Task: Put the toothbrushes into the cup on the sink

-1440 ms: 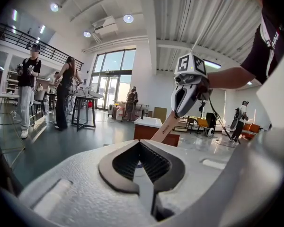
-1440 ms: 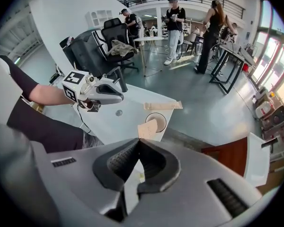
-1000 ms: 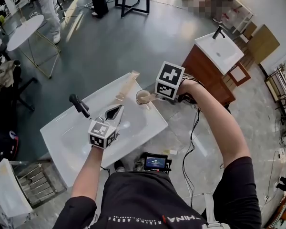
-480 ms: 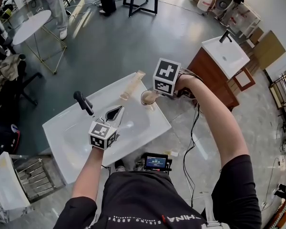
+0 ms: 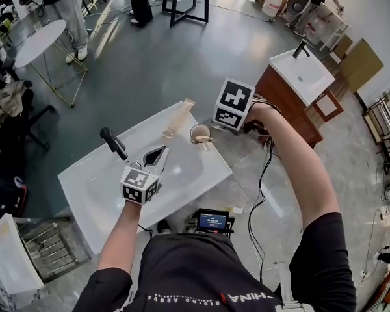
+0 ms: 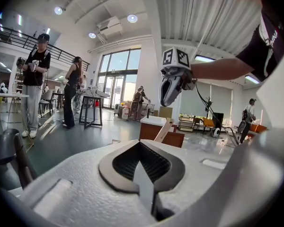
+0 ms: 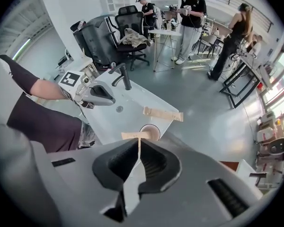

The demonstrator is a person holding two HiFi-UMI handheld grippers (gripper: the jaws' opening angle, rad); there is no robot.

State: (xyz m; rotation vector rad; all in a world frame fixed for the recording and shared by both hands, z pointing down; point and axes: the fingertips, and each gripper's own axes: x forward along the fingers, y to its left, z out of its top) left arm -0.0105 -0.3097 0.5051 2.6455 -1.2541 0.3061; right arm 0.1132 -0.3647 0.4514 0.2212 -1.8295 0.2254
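nearby, faucet, toothbrush beside cup

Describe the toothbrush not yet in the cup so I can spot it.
On the white sink, look along the far edge, toward the corner with the cup. The loose toothbrush lies flat on the rim beside the cup; the other toothbrush leans out of the cup.

One pale beige toothbrush leans tilted inside the round cup, which stands upright on the right corner of the white sink. A second toothbrush, also beige, lies flat on the sink's rim near the cup.
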